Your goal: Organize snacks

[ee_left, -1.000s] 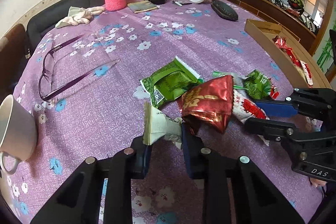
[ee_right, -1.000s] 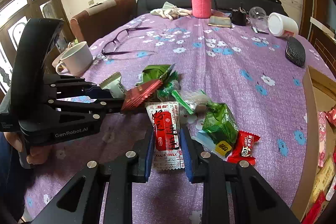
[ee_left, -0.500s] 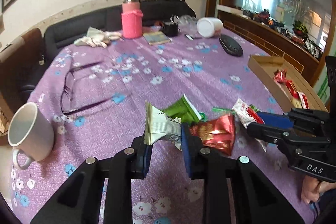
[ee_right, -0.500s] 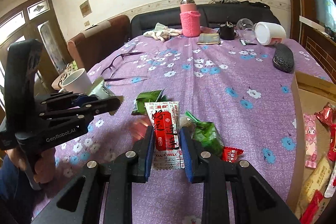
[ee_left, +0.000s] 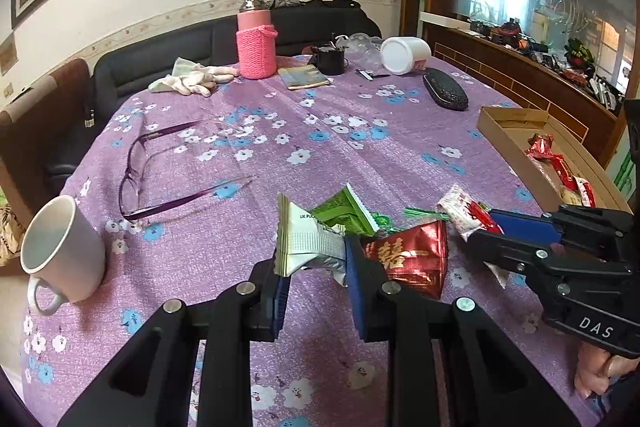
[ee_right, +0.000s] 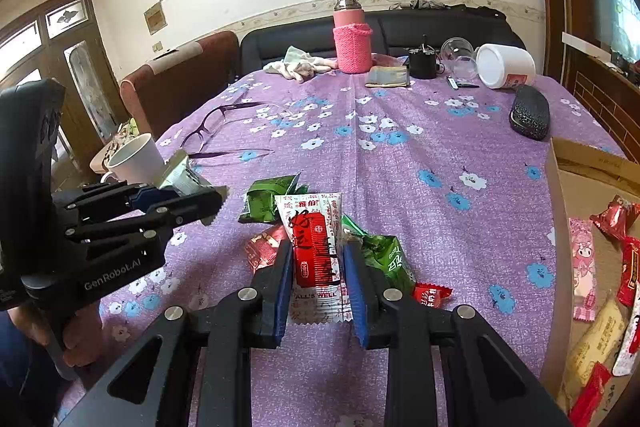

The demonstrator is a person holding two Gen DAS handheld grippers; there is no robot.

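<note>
In the left wrist view my left gripper [ee_left: 314, 267] is shut on a silver-white snack packet [ee_left: 308, 247], held just above the purple flowered tablecloth [ee_left: 360, 155]. A red packet [ee_left: 408, 259] and a green packet [ee_left: 344, 211] lie just beyond it. In the right wrist view my right gripper [ee_right: 316, 259] is shut on a white-and-red sachet [ee_right: 316, 247], lifted over green packets [ee_right: 388, 259] and a small red candy [ee_right: 430, 293]. The left gripper [ee_right: 200, 199] shows at the left there. The cardboard box [ee_right: 592, 155] at the right holds several snacks.
A white mug [ee_left: 64, 251] stands at the near left, with purple glasses [ee_left: 160, 171] beyond it. At the far end are a pink flask [ee_left: 256, 43], a cloth [ee_left: 192, 81], a notebook [ee_left: 306, 77], a tipped white jar [ee_left: 404, 55] and a black case [ee_left: 444, 91].
The left gripper has risen with the silver-white packet. The red packet that hung against it has dropped back onto the cloth. The right gripper keeps its sachet, with its view tilted upward.
</note>
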